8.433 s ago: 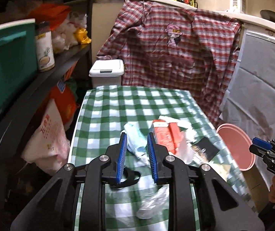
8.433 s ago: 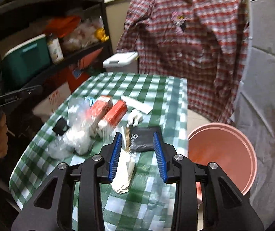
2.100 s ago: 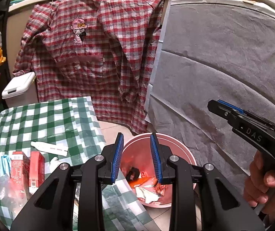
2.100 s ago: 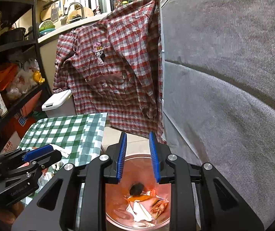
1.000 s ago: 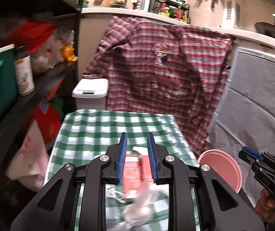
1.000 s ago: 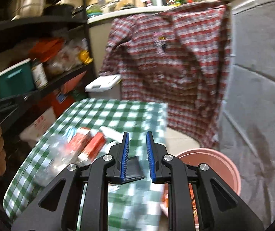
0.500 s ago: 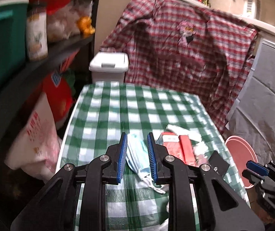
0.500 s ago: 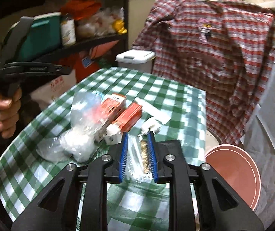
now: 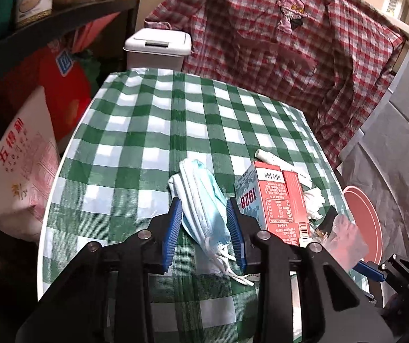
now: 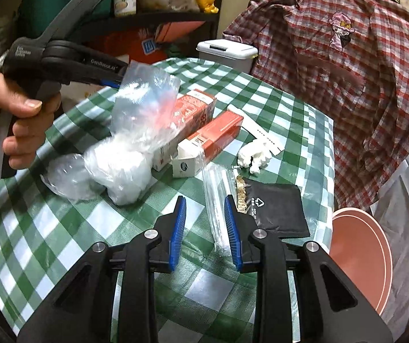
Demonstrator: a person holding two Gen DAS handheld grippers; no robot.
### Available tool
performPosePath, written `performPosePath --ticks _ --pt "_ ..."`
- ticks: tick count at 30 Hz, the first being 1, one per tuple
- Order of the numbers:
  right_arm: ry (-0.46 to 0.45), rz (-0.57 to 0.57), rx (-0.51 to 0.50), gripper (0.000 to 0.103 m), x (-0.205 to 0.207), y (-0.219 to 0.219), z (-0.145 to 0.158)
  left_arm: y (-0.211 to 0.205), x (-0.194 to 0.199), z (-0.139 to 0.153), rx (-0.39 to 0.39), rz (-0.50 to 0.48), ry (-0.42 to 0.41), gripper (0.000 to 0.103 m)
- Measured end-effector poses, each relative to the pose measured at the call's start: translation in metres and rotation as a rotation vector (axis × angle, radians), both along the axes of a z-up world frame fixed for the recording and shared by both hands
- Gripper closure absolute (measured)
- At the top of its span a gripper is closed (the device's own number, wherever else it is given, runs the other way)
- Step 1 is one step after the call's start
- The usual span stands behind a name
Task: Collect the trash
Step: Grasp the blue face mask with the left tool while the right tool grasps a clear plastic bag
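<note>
Left tool (image 9: 206,224) low over the bench (image 9: 158,120), jaws parted a little, straddling a crumpled blue face mask (image 9: 201,200) lying toward the bench's middle; pads close beside the mask, contact not clear. Just right of the mask, two red cartons: a taller one marked 1928 (image 9: 264,197) and a slimmer one (image 9: 293,197) beside it. Past them, toward the far right edge, a flat white strip (image 9: 273,158) and a wad of white tissue (image 9: 314,200). From the right wrist view, right tool (image 10: 204,230) also parted narrowly, set down over a clear plastic wrapper (image 10: 217,200) near the right edge, the right pad alongside the wrapper, no firm grip visible. Touching the wrapper on the right, a black pouch (image 10: 276,208) with a strip of something golden (image 10: 240,197) along its left side. Near the left edge, a bunched clear plastic bag (image 10: 130,148) with white stuff inside, leaning on the cartons. Off the bench's right edge, lower down, a pink bucket (image 10: 359,257). Behind the far edge, a white lidded bin (image 9: 157,47) and a hanging plaid shirt (image 9: 276,40).
</note>
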State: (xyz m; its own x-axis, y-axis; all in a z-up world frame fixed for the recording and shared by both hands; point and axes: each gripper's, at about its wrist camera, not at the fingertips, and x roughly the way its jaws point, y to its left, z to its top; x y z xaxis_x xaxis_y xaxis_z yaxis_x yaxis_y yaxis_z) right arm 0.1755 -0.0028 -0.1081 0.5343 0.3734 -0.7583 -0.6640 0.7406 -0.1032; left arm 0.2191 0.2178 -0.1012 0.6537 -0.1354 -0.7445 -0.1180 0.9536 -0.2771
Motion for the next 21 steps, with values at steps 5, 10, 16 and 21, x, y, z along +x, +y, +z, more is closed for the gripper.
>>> performPosePath --ticks 5,10,16,21 --pt "0.004 -0.011 -0.016 0.077 0.003 -0.001 -0.003 -0.007 0.007 -0.009 0.03 -0.017 0.045 0.07" --pt "0.005 -0.017 -0.015 0.101 0.005 -0.004 -0.003 -0.01 0.011 -0.018 0.067 -0.009 0.098 0.088" --pt "-0.001 -0.028 0.028 0.103 0.006 -0.01 0.008 -0.008 0.008 -0.007 0.104 0.02 0.081 0.1" --pt "-0.027 -0.064 0.139 0.103 0.007 -0.023 0.034 -0.002 -0.001 0.013 0.129 0.067 0.026 0.1"
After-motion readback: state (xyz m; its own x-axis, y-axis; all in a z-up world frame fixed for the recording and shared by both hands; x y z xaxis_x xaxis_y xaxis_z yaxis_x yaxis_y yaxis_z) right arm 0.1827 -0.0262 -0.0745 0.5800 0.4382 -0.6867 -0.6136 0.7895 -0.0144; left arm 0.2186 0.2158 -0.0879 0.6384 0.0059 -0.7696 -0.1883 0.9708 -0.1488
